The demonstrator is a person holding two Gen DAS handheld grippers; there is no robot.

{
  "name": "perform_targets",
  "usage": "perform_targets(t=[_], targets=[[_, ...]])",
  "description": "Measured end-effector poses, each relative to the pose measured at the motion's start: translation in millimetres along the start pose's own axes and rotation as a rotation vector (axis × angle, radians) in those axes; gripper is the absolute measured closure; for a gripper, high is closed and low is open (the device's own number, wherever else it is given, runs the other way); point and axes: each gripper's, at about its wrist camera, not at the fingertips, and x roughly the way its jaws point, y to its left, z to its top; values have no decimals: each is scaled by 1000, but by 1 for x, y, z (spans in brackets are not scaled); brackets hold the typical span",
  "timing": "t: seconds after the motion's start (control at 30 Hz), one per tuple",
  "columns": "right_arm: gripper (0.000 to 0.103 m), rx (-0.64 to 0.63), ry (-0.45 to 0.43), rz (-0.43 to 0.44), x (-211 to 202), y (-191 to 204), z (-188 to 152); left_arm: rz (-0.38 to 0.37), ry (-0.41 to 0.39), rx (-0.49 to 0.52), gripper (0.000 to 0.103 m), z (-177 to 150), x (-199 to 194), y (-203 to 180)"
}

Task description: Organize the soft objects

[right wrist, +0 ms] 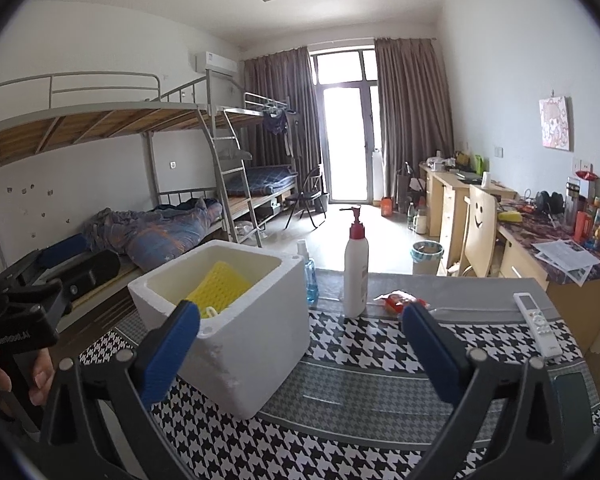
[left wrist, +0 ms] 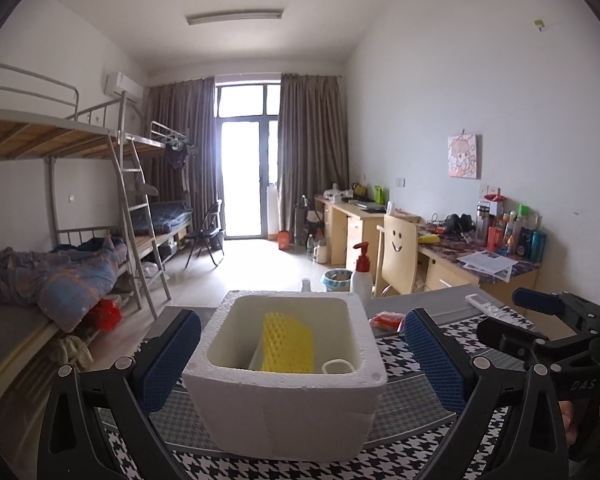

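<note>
Both grippers, left [left wrist: 302, 354] and right [right wrist: 300, 344], stand wide and hold nothing. The foam box [left wrist: 284, 384] sits between the left one's pads, untouched. Inside it leans the yellow sponge [left wrist: 288, 342]. Beyond the box stands a pump bottle [right wrist: 356, 268].

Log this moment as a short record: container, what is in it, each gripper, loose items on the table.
container: white foam box, open top, on the houndstooth tablecloth
contents: yellow mesh sponge leaning inside; small white ring beside it
left gripper: open, empty, a pad on each side of the box, not touching it
right gripper: open, empty
loose items: red packet, white remote, pump bottle, blue spray bottle
</note>
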Motion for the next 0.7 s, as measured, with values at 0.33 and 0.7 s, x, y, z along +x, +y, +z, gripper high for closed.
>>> perform_targets(t=[0.33, 0.7], targets=[[1, -13, -37, 14, -16, 6, -2, 19, -38, -1, 1, 1, -20, -1], [1, -26, -71, 10, -29, 11, -11, 23, -74, -13, 1, -10, -31, -4]])
